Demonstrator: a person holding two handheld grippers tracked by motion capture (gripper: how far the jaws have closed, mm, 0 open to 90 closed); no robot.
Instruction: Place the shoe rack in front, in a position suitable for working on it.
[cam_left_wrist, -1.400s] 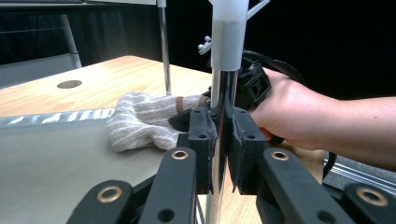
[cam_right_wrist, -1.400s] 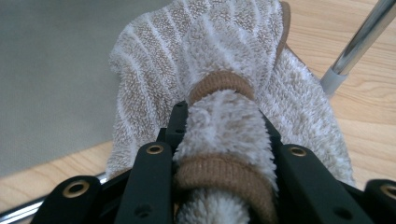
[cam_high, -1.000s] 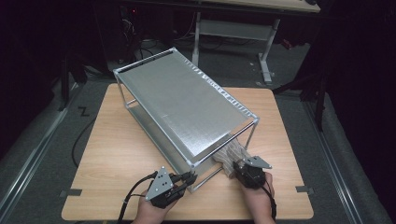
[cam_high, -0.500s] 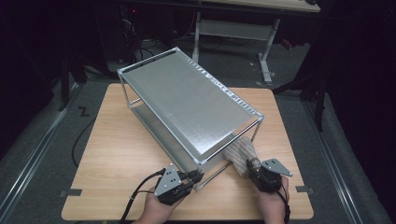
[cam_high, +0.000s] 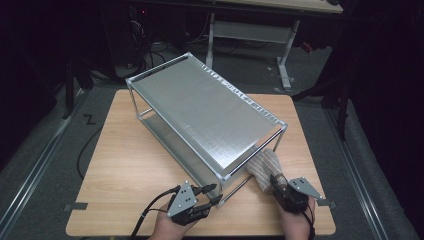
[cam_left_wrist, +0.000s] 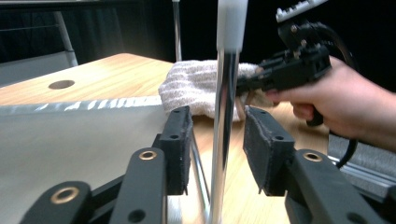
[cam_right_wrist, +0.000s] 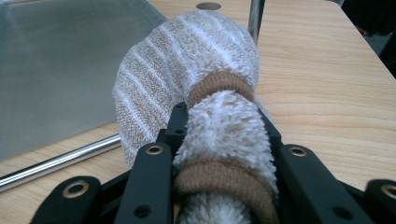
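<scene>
down at the bottom centre of the high view, the left gripper (cam_high: 216, 192) sat at the near corner post (cam_left_wrist: 223, 140) of the metal rack (cam_high: 210, 115), which lay slantwise across the wooden table (cam_high: 120, 165). its jaws had just been opening; in the left gripper view the post stood between the pads (cam_left_wrist: 177, 144) with a gap on each side, so it was released. at the lower right, the right gripper (cam_high: 276, 181) was clenched on a rolled striped towel (cam_right_wrist: 187, 84) bound with brown bands (cam_right_wrist: 219, 81), the roll lying on the table just beside the rack's near end.
</scene>
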